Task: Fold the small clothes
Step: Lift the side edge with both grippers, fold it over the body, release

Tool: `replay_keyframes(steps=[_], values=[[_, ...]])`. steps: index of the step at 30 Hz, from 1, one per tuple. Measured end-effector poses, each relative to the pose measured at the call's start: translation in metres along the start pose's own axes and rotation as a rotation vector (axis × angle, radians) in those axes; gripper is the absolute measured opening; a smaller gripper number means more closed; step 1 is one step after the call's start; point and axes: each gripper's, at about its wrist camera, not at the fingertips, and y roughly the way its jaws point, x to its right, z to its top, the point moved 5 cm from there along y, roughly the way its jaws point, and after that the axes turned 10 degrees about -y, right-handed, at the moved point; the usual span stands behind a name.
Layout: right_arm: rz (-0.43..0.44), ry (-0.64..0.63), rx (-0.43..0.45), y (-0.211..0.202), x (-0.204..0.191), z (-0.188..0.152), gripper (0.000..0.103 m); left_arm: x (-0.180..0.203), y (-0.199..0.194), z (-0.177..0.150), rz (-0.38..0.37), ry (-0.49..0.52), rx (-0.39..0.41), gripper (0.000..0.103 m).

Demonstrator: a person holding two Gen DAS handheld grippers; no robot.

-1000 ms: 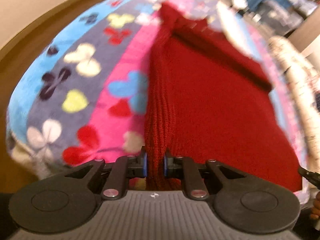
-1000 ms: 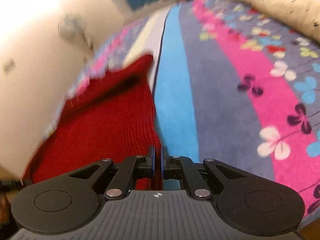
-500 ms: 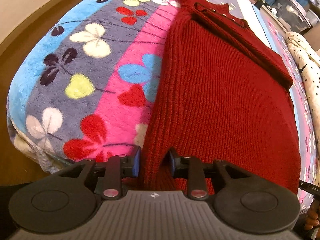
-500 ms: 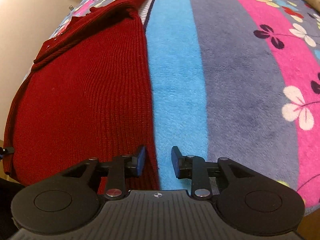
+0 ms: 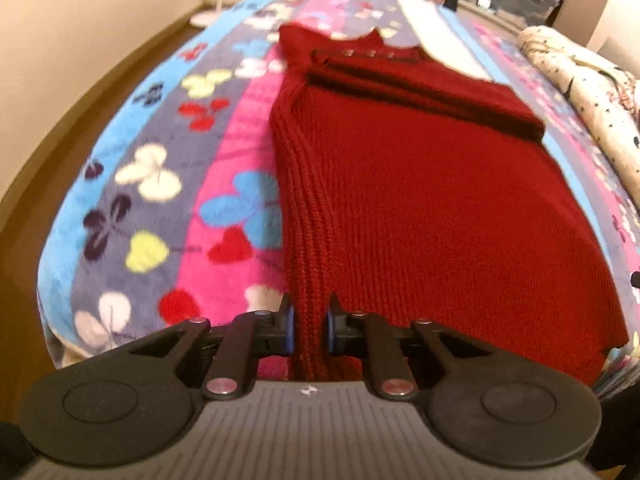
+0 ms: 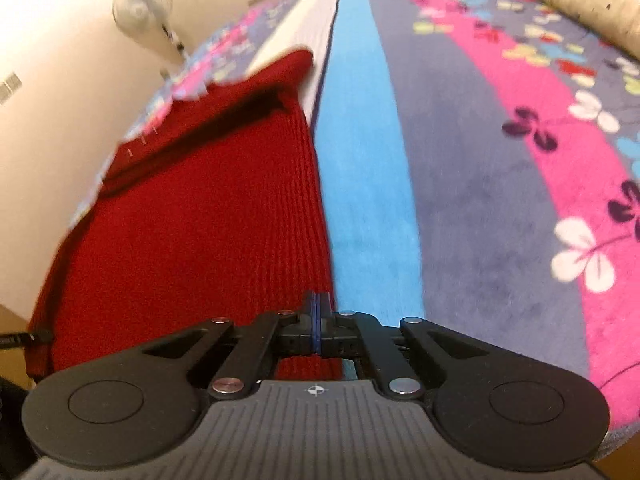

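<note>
In the left wrist view the left gripper (image 5: 310,330) is clamped on the near hem of the red sweater (image 5: 432,208); a thick ribbed fold of knit fills the gap between its blue pads (image 5: 289,330), which press on it from both sides. In the right wrist view the right gripper (image 6: 317,330) has its pads (image 6: 313,328) pressed flat together, with no visible gap. They sit right at the sweater's (image 6: 192,240) near right corner; whether a thin edge of knit is caught between them cannot be told, since the pads hide it.

The sweater lies flat on the blanket (image 5: 140,184), which is striped in blue, purple-grey and pink with flower shapes. Its near hem reaches the blanket's front edge. The knit is ribbed along the left side and smoother across the middle. Farther away, a sleeve is folded across the chest as a darker band, and beyond it the collar shows a short row of pale marks. In the right wrist view the sweater's right edge runs along a bright blue stripe (image 6: 368,168).

Beyond the sweater lies a white strip of cloth (image 5: 444,40), and at the right a cream speckled quilt (image 5: 588,92). A standing fan (image 6: 144,12) is by the wall at the far left.
</note>
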Motion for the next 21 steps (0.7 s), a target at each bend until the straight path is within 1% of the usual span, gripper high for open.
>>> replay_keyframes(steps=[4, 6, 7, 8, 10, 12, 13, 14, 15, 16, 19, 21], values=[[0.045, -0.008, 0.070, -0.023, -0.006, 0.009, 0.000, 0.004, -0.020, 0.007, -0.052, -0.013, 0.055, 0.015], [0.075, -0.015, 0.104, -0.035, -0.012, 0.014, 0.000, 0.009, -0.029, 0.009, -0.072, -0.005, 0.082, 0.015], [0.075, -0.027, 0.110, -0.040, -0.015, 0.014, 0.000, 0.010, -0.031, 0.009, -0.074, 0.002, 0.088, 0.015], [0.055, -0.045, 0.102, -0.040, -0.015, 0.013, 0.000, 0.011, -0.031, 0.009, -0.072, 0.006, 0.088, 0.015], [-0.032, -0.073, 0.054, -0.027, -0.012, 0.010, 0.000, 0.008, -0.025, 0.008, -0.057, -0.003, 0.067, 0.015], [-0.076, -0.030, -0.001, -0.014, -0.001, 0.005, 0.009, 0.001, -0.017, 0.005, -0.042, -0.025, 0.040, 0.015], [-0.066, -0.007, -0.036, -0.006, 0.004, 0.002, 0.014, -0.001, -0.015, 0.005, -0.041, -0.035, 0.031, 0.015], [-0.042, 0.006, -0.064, 0.001, 0.005, -0.001, 0.031, -0.001, -0.014, 0.004, -0.043, -0.038, 0.026, 0.015], [-0.017, 0.010, -0.095, 0.010, 0.004, -0.004, 0.046, -0.002, -0.013, 0.004, -0.044, -0.036, 0.026, 0.015], [-0.011, 0.000, -0.124, 0.018, 0.002, -0.007, 0.049, -0.002, -0.012, 0.004, -0.044, -0.032, 0.024, 0.015], [-0.016, -0.045, -0.198, 0.038, -0.006, -0.017, 0.049, -0.003, -0.007, 0.002, -0.033, -0.037, 0.005, 0.017], [-0.032, -0.062, -0.209, 0.045, -0.008, -0.018, 0.052, -0.005, -0.003, 0.001, -0.013, -0.050, -0.017, 0.020]])
